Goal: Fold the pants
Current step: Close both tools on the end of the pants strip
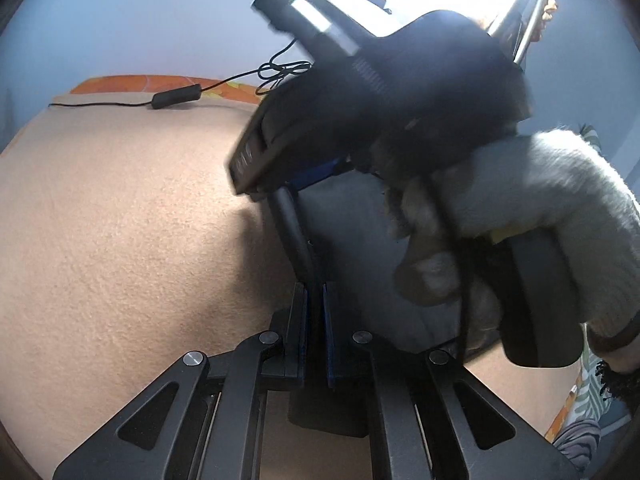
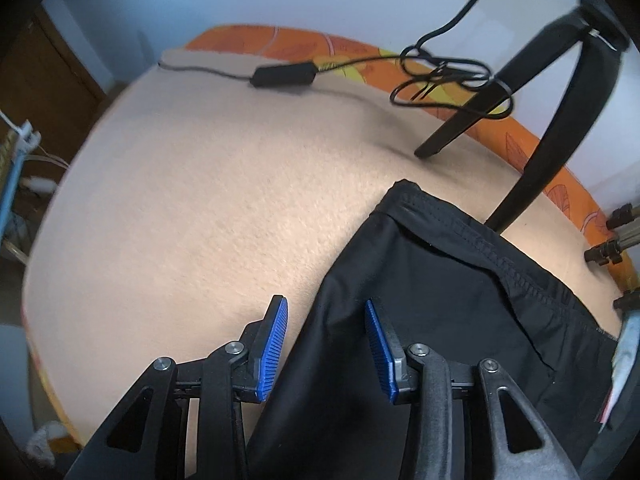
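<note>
Left gripper [image 1: 315, 300]: fingers nearly pressed together; whether they pinch fabric cannot be told. Right gripper [image 2: 326, 344]: spread astride the edge of one pair of black pants [image 2: 440, 320] on the beige blanket [image 2: 200, 200]. Only the left view shows the gloved hand [image 1: 520, 216].

The pants [image 2: 432, 320] are plain black with black stitching along the waistband, lying on a peach-beige blanket [image 2: 192, 216]. Past the blanket's far edge shows a bright orange sheet [image 2: 288, 42] with a yellow and white leaf pattern. The right gripper [image 2: 326, 346] is black with ribbed blue pads [image 2: 274, 350], and the glove [image 1: 560, 184] is off-white.
</note>
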Available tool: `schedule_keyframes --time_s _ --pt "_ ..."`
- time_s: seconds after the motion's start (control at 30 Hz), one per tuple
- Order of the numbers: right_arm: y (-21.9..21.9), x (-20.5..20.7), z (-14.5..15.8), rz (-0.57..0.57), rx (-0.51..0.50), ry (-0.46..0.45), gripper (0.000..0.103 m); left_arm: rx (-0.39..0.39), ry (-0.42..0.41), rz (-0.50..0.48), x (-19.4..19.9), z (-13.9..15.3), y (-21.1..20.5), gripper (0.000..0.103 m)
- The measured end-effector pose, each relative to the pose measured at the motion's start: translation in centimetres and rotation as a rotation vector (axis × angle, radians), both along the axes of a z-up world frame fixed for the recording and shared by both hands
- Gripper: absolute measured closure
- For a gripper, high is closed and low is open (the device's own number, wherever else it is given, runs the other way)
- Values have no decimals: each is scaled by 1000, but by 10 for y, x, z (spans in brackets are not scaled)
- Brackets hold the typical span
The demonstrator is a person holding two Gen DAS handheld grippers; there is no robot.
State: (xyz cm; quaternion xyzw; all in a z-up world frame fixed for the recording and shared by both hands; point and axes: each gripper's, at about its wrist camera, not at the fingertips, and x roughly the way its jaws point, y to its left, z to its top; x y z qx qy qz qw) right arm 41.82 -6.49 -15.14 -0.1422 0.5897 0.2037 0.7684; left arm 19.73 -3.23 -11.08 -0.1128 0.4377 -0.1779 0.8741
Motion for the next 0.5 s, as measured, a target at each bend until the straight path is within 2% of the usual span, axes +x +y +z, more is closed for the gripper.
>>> schedule_keyframes --time_s 0.07,0.1,0.13,0.2,0.23,0.27,0.33,0.4,0.43,0.47,0.5 --pt "0 0 -3 0 -16 -11 86 7 -2 7 -1 1 0 98" --pt "-2 0 -3 -4 -1 -9 89 10 3 10 0 1 -1 98" --pt "-4 0 -2 -9 10 -11 93 23 8 14 -1 0 -2 93" --pt "-11 0 1 -21 40 -9 97 65 13 29 -1 -2 -5 76" --pt "-13 1 1 -27 51 -8 98 79 16 32 1 -4 -7 59" --pt "-16 1 3 -34 64 -7 99 87 17 32 3 -7 -8 56" --pt "-23 1 7 -55 96 -6 100 95 37 27 4 -14 -10 56" --pt "-27 0 10 -68 121 -4 100 68 53 28 5 -18 -9 57" --pt "-29 0 12 -72 132 -5 100 44 57 29 6 -20 -8 72" --pt "-31 -2 15 -75 143 -7 100 29 57 25 6 -20 -8 94" --pt "-34 -3 17 -77 154 -8 101 21 55 15 6 -20 -8 94"
